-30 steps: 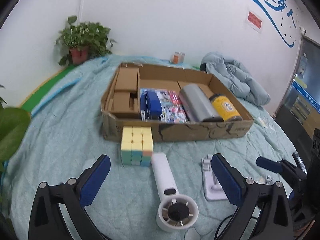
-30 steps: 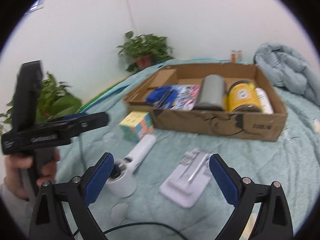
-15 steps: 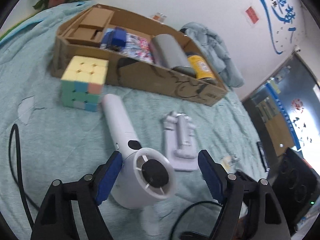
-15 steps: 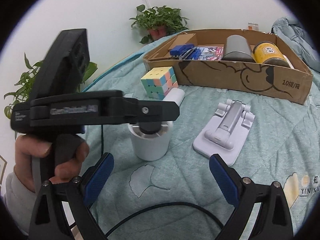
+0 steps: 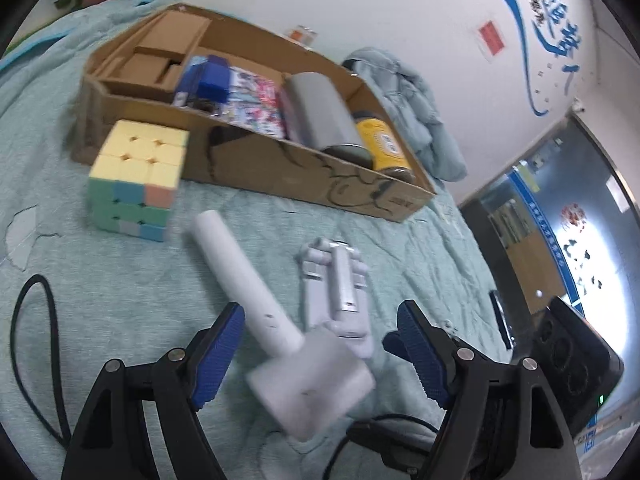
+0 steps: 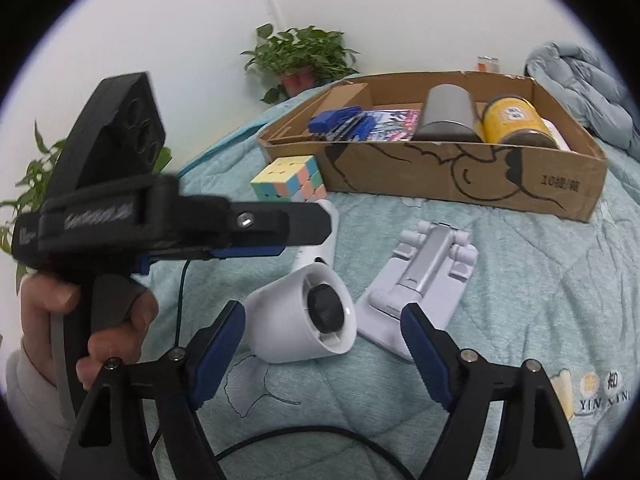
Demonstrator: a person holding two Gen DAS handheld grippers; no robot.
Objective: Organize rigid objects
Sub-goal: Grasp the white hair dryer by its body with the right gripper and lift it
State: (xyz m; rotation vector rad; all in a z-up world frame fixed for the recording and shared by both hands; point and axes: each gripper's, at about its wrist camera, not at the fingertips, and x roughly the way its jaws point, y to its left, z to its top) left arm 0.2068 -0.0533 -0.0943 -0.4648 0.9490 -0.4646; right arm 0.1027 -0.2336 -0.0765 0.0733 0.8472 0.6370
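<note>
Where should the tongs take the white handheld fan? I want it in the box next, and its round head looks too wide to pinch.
Grip the fan's straight handle, about midway, coming down from above with the pads across its width. The handle is a slim, even cylinder lying flat on the blanket, pointing toward the cube. The bulky head probably would not fit well between the pads.

Your bedspread (image 6: 520, 280) is soft quilted cloth, matt teal. Box (image 6: 460, 176) is plain brown corrugated cardboard, rough edges. Fan (image 6: 308, 312) is smooth white plastic, slight sheen. Stand (image 6: 424, 276) is matt pale plastic with a brushed-metal-looking strip. Cube (image 5: 136, 176) is matt pastel plastic. Your finger pads (image 5: 218, 354) are ribbed blue rubber on black plastic.
</note>
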